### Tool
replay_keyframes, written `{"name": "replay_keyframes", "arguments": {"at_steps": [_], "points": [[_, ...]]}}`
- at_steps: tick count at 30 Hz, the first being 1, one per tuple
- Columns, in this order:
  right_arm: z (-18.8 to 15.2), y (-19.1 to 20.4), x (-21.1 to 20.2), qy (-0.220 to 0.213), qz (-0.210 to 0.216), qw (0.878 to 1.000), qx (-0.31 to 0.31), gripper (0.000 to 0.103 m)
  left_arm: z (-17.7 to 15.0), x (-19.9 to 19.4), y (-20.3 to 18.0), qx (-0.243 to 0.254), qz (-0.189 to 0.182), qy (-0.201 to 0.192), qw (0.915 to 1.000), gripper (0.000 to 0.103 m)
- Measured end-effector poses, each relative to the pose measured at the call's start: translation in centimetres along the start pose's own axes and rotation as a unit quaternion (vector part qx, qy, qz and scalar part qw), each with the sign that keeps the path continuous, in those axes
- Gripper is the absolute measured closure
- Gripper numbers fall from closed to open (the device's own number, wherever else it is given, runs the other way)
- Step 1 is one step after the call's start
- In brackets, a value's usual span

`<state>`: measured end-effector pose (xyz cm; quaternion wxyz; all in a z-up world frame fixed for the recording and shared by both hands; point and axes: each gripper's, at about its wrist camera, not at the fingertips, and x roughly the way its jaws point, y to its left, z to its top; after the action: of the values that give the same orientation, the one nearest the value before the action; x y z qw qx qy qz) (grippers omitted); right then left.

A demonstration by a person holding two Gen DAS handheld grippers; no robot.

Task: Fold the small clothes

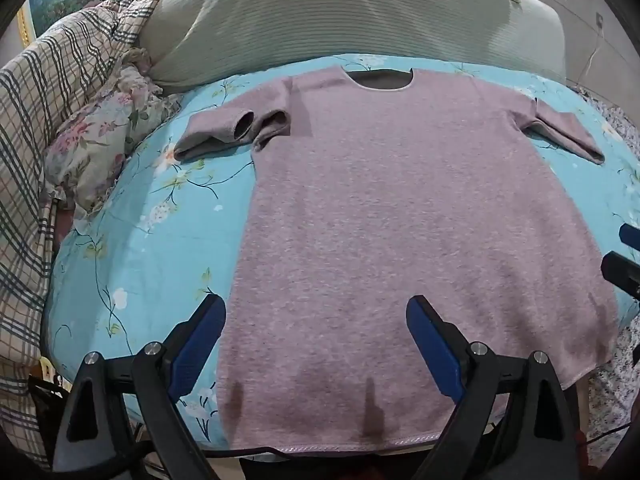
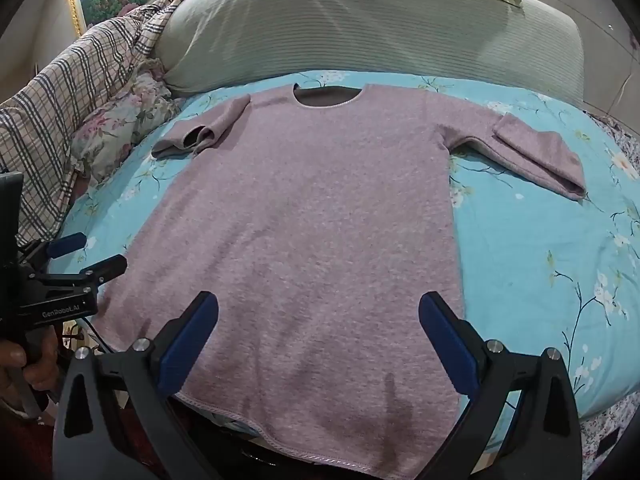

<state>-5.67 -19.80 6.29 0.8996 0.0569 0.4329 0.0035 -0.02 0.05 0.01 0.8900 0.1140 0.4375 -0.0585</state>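
Observation:
A small mauve long-sleeved top (image 1: 384,208) (image 2: 316,220) lies flat, front up, on a turquoise floral sheet (image 1: 152,240) (image 2: 540,248), neckline at the far end and hem at the near edge. Its left sleeve (image 1: 224,132) (image 2: 200,136) is bunched and folded back; its right sleeve (image 1: 568,132) (image 2: 540,160) is folded back too. My left gripper (image 1: 316,312) (image 2: 90,252) hovers open above the hem's left part, nothing between its blue pads. Over the hem's right part, my right gripper (image 2: 318,308) stands open and empty; only its tips (image 1: 624,256) show in the left wrist view.
A grey-green ribbed bolster (image 1: 340,20) (image 2: 360,28) lies beyond the neckline. A plaid blanket (image 1: 48,120) (image 2: 60,120) and a floral pillow (image 1: 100,140) (image 2: 120,132) pile up on the left. A hand (image 2: 20,368) holds the left gripper's handle. The bed's edge runs just under the hem.

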Motion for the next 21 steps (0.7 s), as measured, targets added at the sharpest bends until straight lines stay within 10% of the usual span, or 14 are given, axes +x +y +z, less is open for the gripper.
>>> {"name": "replay_keyframes", "arguments": {"at_steps": [21], "points": [[-0.17, -0.34, 0.32, -0.002, -0.001, 1.0, -0.001, 0.003, 0.21, -0.24, 0.27, -0.024, -0.023, 0.0, 0.9994, 0.01]]}}
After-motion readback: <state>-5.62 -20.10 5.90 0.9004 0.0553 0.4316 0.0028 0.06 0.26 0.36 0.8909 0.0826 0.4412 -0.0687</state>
